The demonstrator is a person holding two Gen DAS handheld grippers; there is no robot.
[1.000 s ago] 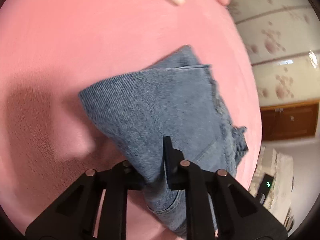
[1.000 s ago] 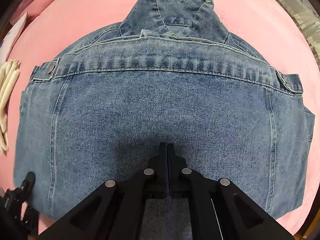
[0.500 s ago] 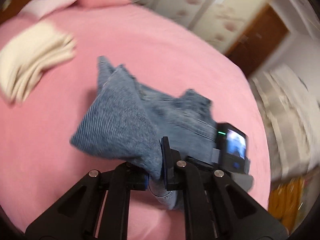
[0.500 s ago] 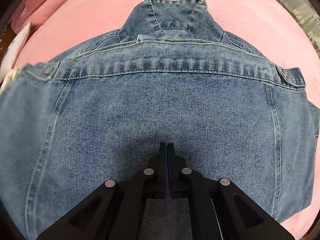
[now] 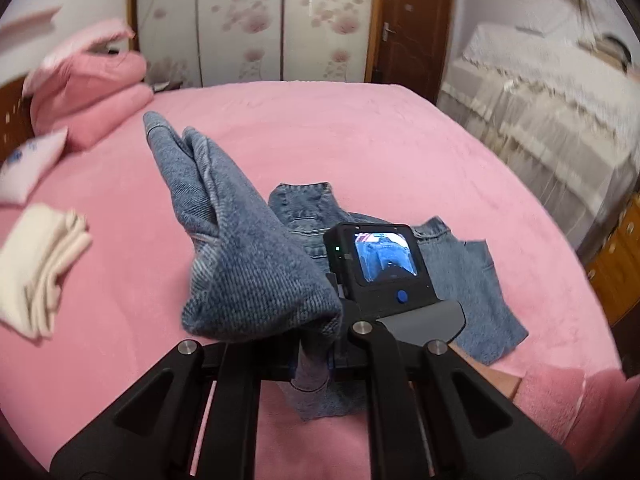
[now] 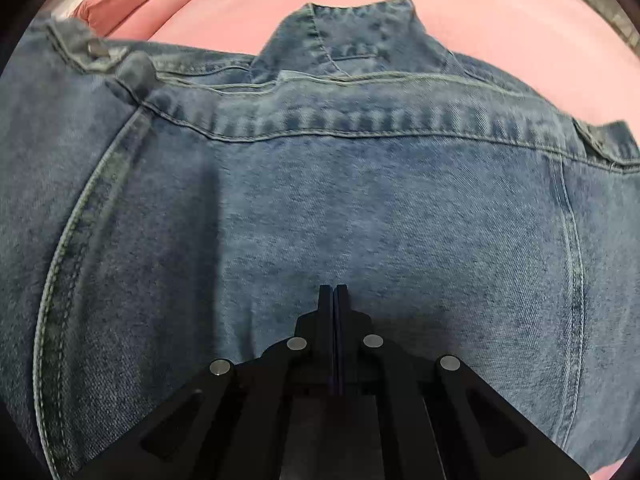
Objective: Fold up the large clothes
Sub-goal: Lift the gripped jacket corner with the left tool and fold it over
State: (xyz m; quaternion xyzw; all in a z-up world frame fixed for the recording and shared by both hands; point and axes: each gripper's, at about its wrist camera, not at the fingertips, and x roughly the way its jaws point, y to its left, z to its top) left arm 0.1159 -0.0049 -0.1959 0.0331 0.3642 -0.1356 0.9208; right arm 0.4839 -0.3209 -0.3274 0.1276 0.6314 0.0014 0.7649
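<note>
Across the middle of the left wrist view a pink bed fills the frame, and on it lies a denim jacket, spread flat with its collar toward the upper part of the picture. At the bottom centre the left gripper is pinching a fold of that jacket: a thick bunch of denim rises from between its jaws and stretches up and to the left, lifted clear of the bedcover. Just right of the lifted cloth the back of the right gripper shows, its small screen lit, standing over the jacket's middle.

From the right wrist view the jacket takes up nearly the whole frame, waistband seam across the upper third, collar at top centre. The right gripper has its jaws pressed together with nothing between them, tips down against the denim at lower centre. The jacket's left edge curls upward at the left of this frame.

At the left edge of the left wrist view a folded cream garment rests on the bed, and pink pillows are stacked at upper left. A wardrobe with flower-printed doors stands behind the bed
</note>
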